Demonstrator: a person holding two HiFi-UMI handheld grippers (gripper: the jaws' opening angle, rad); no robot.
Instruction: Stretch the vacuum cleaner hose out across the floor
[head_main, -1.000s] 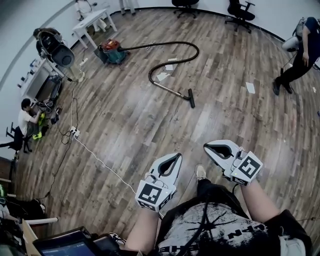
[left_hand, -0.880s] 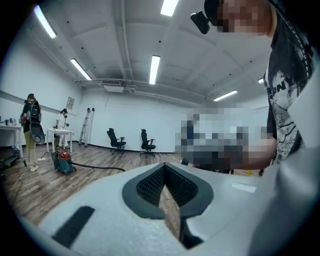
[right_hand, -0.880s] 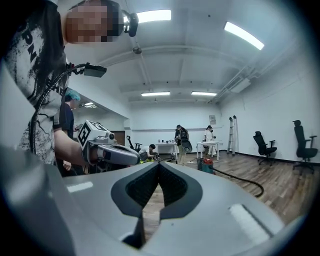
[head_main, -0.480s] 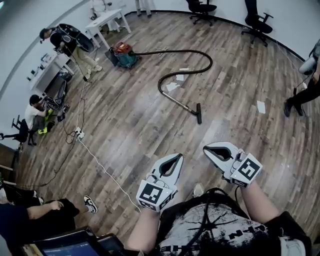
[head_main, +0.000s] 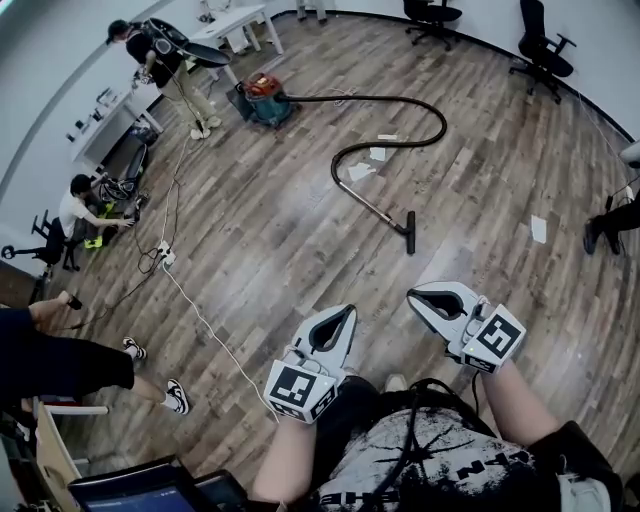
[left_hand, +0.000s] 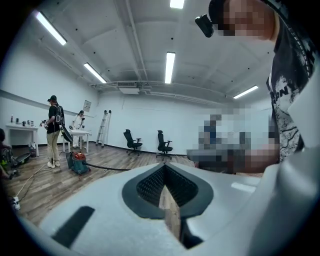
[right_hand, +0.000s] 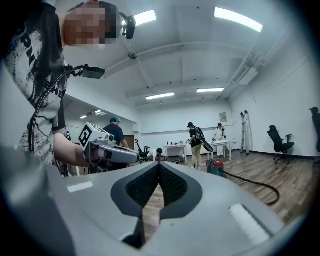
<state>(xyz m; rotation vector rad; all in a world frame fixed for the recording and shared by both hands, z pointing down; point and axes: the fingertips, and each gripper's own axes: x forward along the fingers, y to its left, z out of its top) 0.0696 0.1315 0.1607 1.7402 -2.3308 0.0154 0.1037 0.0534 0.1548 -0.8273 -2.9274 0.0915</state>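
A red and teal vacuum cleaner (head_main: 265, 100) stands on the wood floor at the far left. Its black hose (head_main: 440, 122) loops right, bends back, and runs into a wand ending at the floor nozzle (head_main: 409, 232). Both grippers are held out low in front of me, well short of the nozzle. My left gripper (head_main: 349, 310) is shut and empty. So is my right gripper (head_main: 413, 296). In the left gripper view the vacuum cleaner (left_hand: 78, 162) and hose (left_hand: 107, 168) lie far beyond the gripper (left_hand: 164, 168). The right gripper view shows the vacuum cleaner (right_hand: 216, 166) past the gripper (right_hand: 159, 165).
A person (head_main: 165, 60) stands beside the vacuum, another (head_main: 85, 205) sits by the left wall, and legs (head_main: 80, 365) reach in at lower left. A white cable with a power strip (head_main: 165, 255) crosses the floor. Paper sheets (head_main: 360, 170) lie near the hose. Office chairs (head_main: 545, 50) stand at the back.
The whole view has shifted: the vacuum, hose and nozzle now sit lower and further right. Someone's legs have come in at lower left. Both grippers keep their pose, still shut.
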